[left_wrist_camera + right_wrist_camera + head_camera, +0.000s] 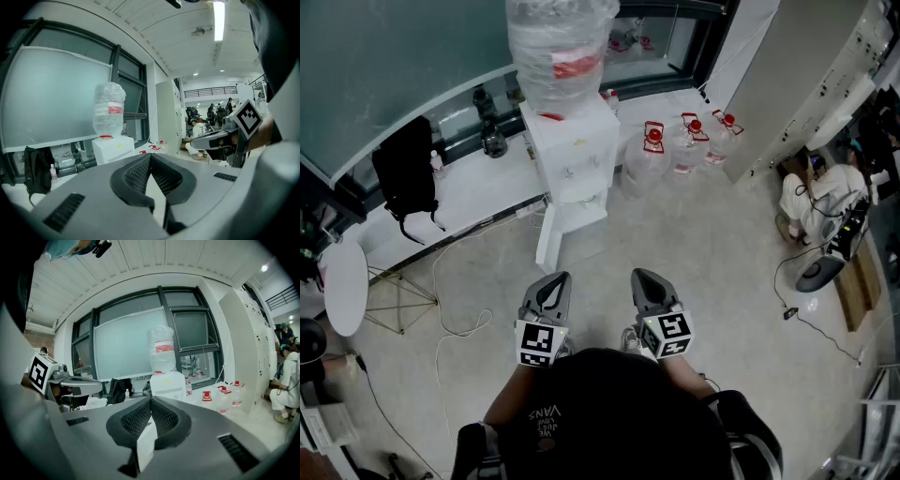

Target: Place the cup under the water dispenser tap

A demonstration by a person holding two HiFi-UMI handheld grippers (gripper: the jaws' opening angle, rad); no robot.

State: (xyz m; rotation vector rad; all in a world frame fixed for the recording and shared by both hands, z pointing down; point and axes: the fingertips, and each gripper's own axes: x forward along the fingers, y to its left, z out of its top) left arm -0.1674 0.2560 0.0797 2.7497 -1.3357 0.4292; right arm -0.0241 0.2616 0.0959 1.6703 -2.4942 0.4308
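While you stand on the pale floor (703, 244), your left gripper (556, 279) and right gripper (643, 277), grey moulded shells with black mesh-textured pads, point forward and slightly down, side by side, each with its jaw tips pressed together. Ahead, well apart, stands the boxy white water dispenser (572, 159), topped by a film-wrapped clear bottle (561, 42). The cup cannot be made out.

This looks like an open-plan office or lab workroom. A white floor-standing water dispenser (572, 164) stands before a dark-framed frosted window (126, 350). Clear red-capped water jugs (684, 141) sit beside it, near tall white cabinets (797, 84). Loose white cables (450, 319) trail over the pale speckled floor (703, 253), and people (201, 126) gather at distant workstations.
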